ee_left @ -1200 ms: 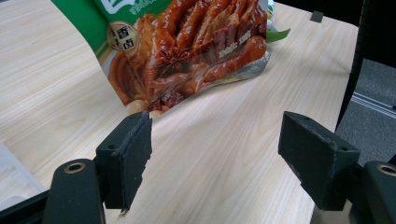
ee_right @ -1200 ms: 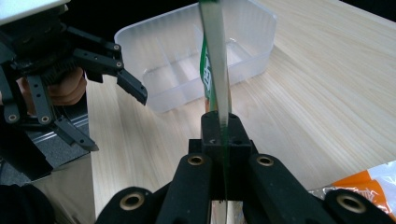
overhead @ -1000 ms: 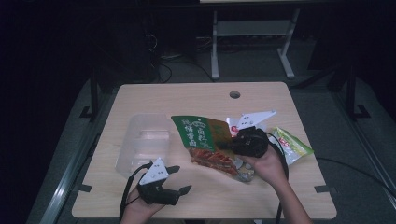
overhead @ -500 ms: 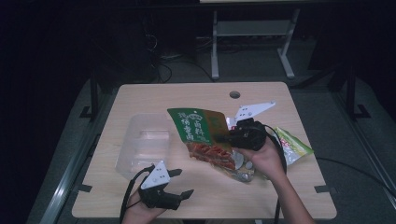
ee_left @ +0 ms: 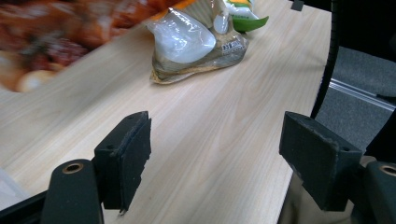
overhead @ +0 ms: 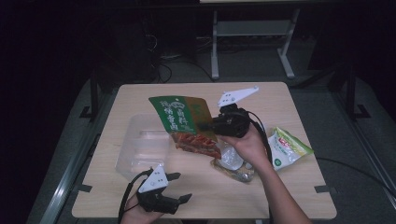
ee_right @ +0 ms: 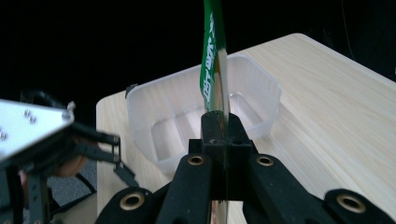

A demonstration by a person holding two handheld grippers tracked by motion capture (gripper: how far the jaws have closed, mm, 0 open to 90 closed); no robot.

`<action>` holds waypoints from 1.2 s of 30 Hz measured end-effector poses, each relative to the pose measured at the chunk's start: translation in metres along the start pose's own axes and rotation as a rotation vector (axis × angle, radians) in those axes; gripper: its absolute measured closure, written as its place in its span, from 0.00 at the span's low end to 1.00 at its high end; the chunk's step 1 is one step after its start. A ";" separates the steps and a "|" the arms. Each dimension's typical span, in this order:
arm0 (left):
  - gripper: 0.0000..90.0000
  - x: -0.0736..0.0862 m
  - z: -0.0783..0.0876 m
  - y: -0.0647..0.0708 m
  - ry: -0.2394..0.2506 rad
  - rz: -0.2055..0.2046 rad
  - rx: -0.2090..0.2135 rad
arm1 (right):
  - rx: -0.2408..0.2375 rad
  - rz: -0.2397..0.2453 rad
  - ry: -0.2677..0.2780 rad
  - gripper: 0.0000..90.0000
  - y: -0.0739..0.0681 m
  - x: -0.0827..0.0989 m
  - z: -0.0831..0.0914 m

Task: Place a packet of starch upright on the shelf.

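**Over the table's middle: green packet pinched and up, tray waiting**

Above the table [overhead: 289, 186] centre, the right gripper [overhead: 208, 125] has its jaws pressed together on the edge of a green snack packet [overhead: 180, 116], which hangs clear of the wood w/ its red lower half drooping toward the person. From the right gripper view the packet [ee_right: 213, 60] stands on edge, clamped between the pads, w/ the clear plastic tray [ee_right: 261, 88] right behind it. From above, the tray [overhead: 140, 149] sits left of the packet, just beside it, and looks to hold nothing.

Left gripper [overhead: 180, 186] rests near the front edge, jaws spread wide, nothing between them. Its own view looks along bare wood to a clear bag [ee_left: 187, 42] w/ pale contents lying flat. That clear bag [overhead: 231, 163] lies under the right hand's forearm; a white-and-green bag [overhead: 287, 149] sits further right, apart from it.

Step in hand, as I read it: carry phase — packet picked, mid-air, heading for the tray. Prob. the first of three items to go in.

Next move calls for: swing left until the packet is over the tray's opening, drop low enough that it won't flop over the rim, then open the jaws. Packet is wide vs. the tray, so it may need tilting flat. Left gripper could steady the tray if it slides; light plastic, likely to skid.
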State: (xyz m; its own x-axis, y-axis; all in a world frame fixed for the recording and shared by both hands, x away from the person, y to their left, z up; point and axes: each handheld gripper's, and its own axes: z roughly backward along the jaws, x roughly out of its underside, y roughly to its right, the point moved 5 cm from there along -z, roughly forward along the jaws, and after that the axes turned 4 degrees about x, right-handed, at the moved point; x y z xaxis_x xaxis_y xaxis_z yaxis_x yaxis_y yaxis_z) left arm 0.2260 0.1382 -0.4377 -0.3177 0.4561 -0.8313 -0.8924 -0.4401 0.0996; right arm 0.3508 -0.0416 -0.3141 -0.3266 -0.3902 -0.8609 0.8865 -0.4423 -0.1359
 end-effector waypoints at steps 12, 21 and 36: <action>0.27 0.004 0.002 -0.003 0.008 -0.001 -0.013 | -0.033 -0.003 0.010 1.00 0.004 -0.037 -0.040; 0.27 0.010 0.000 -0.008 -0.008 -0.007 -0.016 | -0.046 -0.010 0.015 1.00 0.014 -0.058 -0.078; 0.27 0.012 0.003 -0.009 -0.003 -0.025 -0.027 | -0.047 -0.060 0.023 1.00 0.028 -0.072 -0.160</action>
State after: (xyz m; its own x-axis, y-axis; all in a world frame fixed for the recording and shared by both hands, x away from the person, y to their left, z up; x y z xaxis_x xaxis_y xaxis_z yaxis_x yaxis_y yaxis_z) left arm 0.2289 0.1496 -0.4469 -0.2966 0.4691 -0.8319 -0.8911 -0.4493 0.0644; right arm 0.4517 0.1030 -0.3341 -0.3727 -0.3449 -0.8615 0.8802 -0.4254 -0.2105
